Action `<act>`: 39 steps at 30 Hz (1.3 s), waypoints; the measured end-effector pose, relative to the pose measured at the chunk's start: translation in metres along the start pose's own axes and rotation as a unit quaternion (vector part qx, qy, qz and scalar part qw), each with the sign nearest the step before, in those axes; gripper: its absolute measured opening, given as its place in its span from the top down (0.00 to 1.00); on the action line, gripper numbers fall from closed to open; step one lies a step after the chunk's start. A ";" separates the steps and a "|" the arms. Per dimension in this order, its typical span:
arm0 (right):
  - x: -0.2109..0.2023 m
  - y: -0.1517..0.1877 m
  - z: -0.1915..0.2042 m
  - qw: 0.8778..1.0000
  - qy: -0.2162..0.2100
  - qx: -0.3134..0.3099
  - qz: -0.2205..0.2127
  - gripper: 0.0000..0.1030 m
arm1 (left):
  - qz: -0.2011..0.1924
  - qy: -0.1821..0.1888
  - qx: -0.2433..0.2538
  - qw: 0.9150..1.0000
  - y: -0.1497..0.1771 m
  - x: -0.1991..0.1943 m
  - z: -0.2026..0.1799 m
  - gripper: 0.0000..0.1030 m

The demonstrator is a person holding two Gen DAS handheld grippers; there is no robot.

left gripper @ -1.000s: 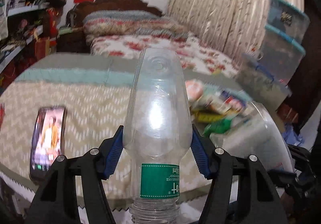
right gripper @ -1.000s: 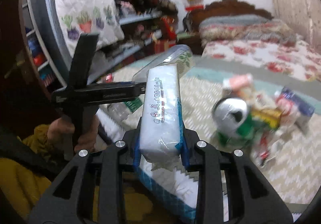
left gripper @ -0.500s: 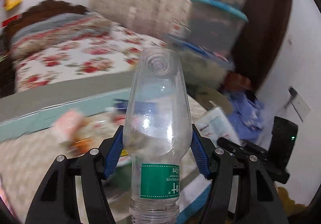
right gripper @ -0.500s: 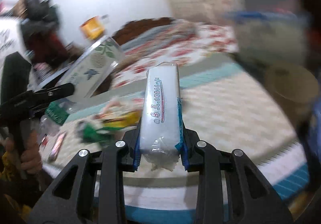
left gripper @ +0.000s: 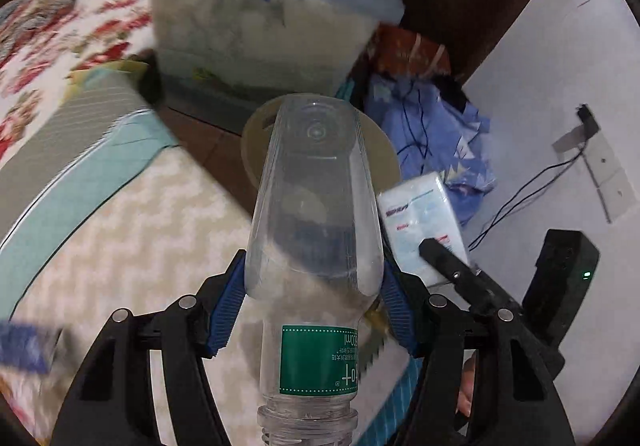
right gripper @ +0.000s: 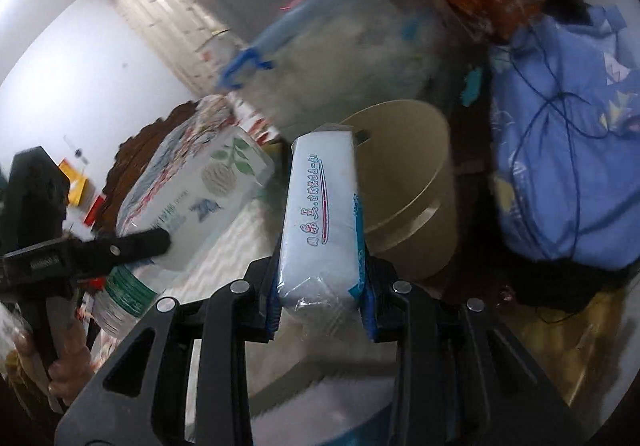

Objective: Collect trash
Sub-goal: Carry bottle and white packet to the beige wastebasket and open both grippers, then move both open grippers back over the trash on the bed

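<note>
Clear plastic: the empty bottle [left gripper: 314,206] with a green label is the left hand's load, neck toward the camera, base pointing away and down.
Left gripper [left gripper: 312,306]: jaws clenched on the bottle's body, blue pads pressing both sides.
White wrapper: the tissue pack [right gripper: 322,222] with red lettering stands end-on in the right gripper [right gripper: 320,298], whose jaws grasp it at its near end.
Where the loads are: both are held in the air past the edge of the bed [left gripper: 100,246], side by side, the tissue pack to the right of the bottle in the left wrist view.
Bin: a beige bucket [right gripper: 404,190] stands on the floor just beyond both loads; it looks empty from the right wrist view.
Around it: a lidded storage tub [left gripper: 264,30] stands behind the bucket, a blue bundle of cloth [right gripper: 560,150] to its right.
Step in hand: carrying two pieces of trash to the bucket, judging by where both point.
Next move: bring each load over the bucket's mouth, then release the jaws; the tall bottle wants its base aimed inside the rim so it doesn't tip out.
</note>
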State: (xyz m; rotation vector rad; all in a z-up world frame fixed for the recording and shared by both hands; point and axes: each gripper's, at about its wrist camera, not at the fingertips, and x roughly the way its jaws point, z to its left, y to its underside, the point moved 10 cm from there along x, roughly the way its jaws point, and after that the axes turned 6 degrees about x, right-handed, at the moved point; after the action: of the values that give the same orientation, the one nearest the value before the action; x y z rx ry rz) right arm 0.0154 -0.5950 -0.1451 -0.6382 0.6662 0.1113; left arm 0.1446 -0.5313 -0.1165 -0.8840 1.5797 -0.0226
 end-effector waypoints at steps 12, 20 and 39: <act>0.041 -0.045 -0.023 0.999 0.025 0.000 -0.024 0.29 | 0.011 -0.043 -0.003 0.999 -0.060 0.054 0.011 0.29; 0.004 -0.019 0.004 0.999 -0.015 0.012 -0.044 0.29 | -0.064 -0.001 -0.018 0.998 -0.030 -0.053 0.000 0.29; -0.003 0.197 0.186 0.970 -0.139 -0.159 0.116 0.51 | -0.213 -0.170 -0.155 0.950 0.247 -0.313 0.157 0.29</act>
State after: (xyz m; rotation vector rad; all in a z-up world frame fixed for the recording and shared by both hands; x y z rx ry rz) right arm 0.0564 -0.3275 -0.1325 -0.8315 0.4504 0.5250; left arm 0.1334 -0.1159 -0.0114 -1.3852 1.0630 0.0706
